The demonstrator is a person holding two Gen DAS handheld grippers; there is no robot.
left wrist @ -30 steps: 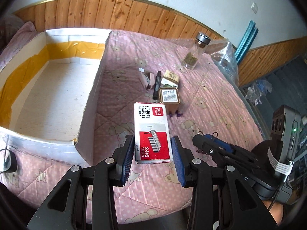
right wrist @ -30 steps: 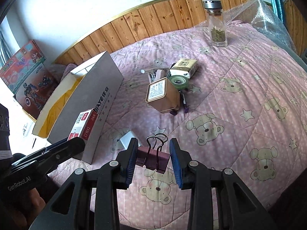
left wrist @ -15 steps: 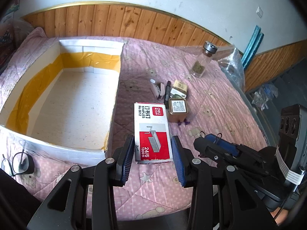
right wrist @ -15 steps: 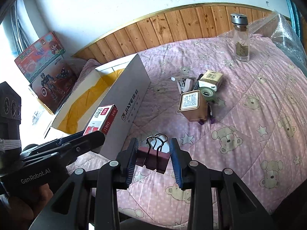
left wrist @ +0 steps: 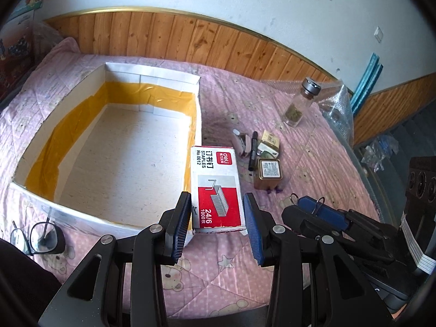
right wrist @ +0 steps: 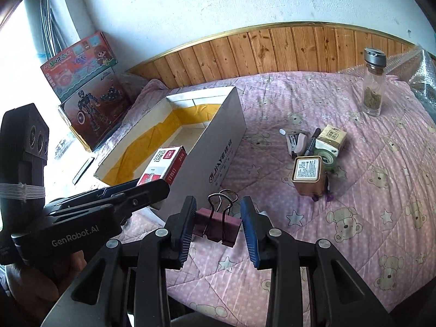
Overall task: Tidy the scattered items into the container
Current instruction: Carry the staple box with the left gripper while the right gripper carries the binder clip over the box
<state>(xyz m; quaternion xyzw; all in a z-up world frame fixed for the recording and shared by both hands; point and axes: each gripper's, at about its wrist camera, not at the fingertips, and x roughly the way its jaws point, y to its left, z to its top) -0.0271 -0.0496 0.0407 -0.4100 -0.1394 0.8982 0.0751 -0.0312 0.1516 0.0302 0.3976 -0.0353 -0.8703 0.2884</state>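
**Both claws loaded, staples box at the carton's rim**

The left claw (left wrist: 216, 218) is clamped on the staples box (left wrist: 215, 188), its blue pads pressing the long sides near the box's lower end, so most of the box juts forward, label up. That low grip looks chosen to let the free end go over the wall first. In the left wrist view the box sits at centre frame, overlapping the right-hand wall of the open carton (left wrist: 197, 125); in the right wrist view it appears at left of centre, above the carton's near end. I judge it is poised for release inside, though how far past the rim it is I cannot tell.

The right claw (right wrist: 218, 222) is clamped on a maroon binder clip (right wrist: 218, 226), pads on the clip's two ends, wire handles pointing up and away. It hangs low in the frame, above the pink bear-print bed cover (right wrist: 368, 204), just right of the carton's near corner, likely waiting its turn.

Further out, at right of centre in the right wrist view, the remaining items lie in a tight cluster: a brown square tin (right wrist: 309, 175), a black marker (right wrist: 312, 141), a small stapler (right wrist: 297, 143), a paper packet (right wrist: 331, 139) atop a tape roll (right wrist: 325, 159). A glass jar (right wrist: 373, 87) stands upright at upper right, well apart. The carton's floor shows nothing in it.
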